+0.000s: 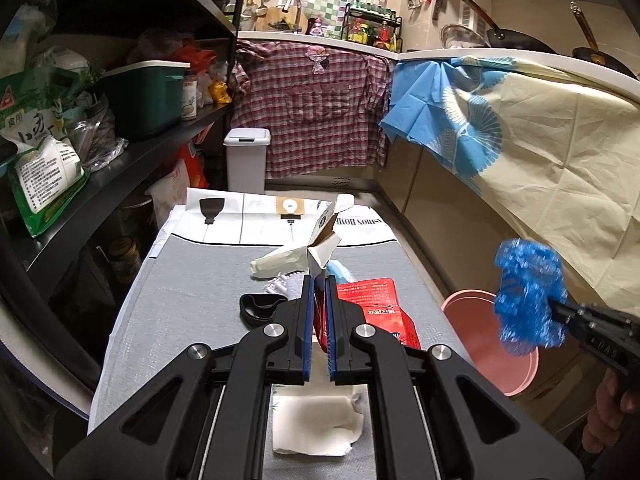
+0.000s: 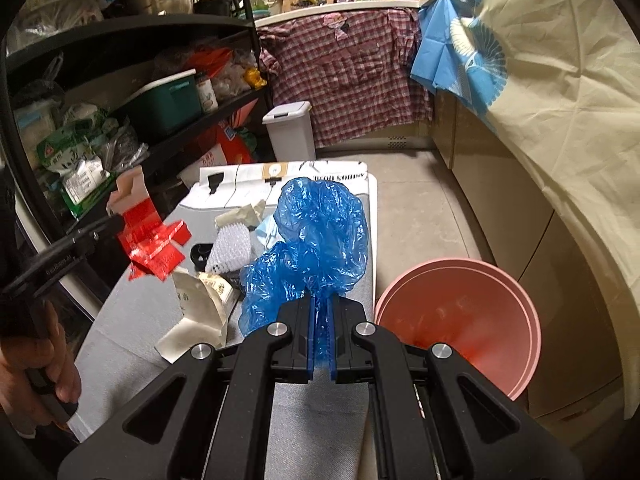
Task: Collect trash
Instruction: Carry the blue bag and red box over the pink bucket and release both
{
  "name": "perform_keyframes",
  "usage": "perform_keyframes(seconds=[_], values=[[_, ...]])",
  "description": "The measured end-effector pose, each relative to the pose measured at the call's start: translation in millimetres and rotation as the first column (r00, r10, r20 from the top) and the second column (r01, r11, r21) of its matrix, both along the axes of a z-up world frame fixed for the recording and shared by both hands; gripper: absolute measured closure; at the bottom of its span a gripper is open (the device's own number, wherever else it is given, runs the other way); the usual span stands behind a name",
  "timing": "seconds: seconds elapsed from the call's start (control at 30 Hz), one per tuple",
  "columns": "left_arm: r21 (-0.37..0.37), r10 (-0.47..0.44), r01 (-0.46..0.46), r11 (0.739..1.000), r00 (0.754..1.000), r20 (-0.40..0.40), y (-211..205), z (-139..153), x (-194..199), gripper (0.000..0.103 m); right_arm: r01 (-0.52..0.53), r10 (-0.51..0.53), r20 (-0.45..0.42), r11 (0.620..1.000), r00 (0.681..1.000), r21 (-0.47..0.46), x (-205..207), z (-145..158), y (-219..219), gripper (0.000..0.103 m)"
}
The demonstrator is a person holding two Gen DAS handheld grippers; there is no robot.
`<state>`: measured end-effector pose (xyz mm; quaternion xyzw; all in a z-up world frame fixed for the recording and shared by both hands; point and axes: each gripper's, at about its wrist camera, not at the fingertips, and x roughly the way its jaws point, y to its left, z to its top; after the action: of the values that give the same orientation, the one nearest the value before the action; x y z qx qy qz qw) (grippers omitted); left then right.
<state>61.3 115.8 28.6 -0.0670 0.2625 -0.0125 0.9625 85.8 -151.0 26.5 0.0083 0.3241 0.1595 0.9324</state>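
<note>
Blue bag (image 2: 320, 236) pinched in right hand-held gripper (image 2: 320, 332), raised over tabletop (image 2: 132, 332) edge, beside pink bucket (image 2: 460, 320). Red-white carton (image 2: 150, 240) clamped in left hand-held gripper (image 1: 319, 312), lifted above tabletop. Remaining on tabletop: red packet (image 1: 380, 304), tissue (image 1: 316, 420), black band (image 1: 260, 304), white brush (image 2: 230, 252).

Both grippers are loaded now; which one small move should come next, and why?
Probably carry the right gripper over the pink basin to its right: it is shut on the blue plastic bag, which hangs over the table edge beside the basin's open mouth.
</note>
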Motion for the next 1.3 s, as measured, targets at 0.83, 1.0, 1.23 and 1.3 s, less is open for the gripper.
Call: perform_keyframes(seconds=[0.83, 1.0, 1.23, 1.3], values=[[-0.007, -0.121, 0.121, 0.993, 0.992, -0.028, -69, -8, -9, 0.097, 0.191, -0.191, 0.057, 0.982, 0.980, 0.005, -1, 43, -106, 0.098], [-0.011, -0.151, 0.151, 0.988, 0.988, -0.041, -94, -12, -5, 0.098, 0.221, -0.222, 0.037, 0.975, 0.974, 0.026, 5, 33, -124, 0.098], [0.003, -0.201, 0.201, 0.980, 0.978, -0.054, -135, -23, 10, 0.097, 0.263, -0.262, -0.026, 0.961, 0.965, 0.085, 20, 17, -147, 0.098], [0.004, -0.213, 0.213, 0.977, 0.976, -0.053, -146, -24, 16, 0.097, 0.267, -0.264, -0.039, 0.959, 0.964, 0.096, 25, 14, -149, 0.098]])
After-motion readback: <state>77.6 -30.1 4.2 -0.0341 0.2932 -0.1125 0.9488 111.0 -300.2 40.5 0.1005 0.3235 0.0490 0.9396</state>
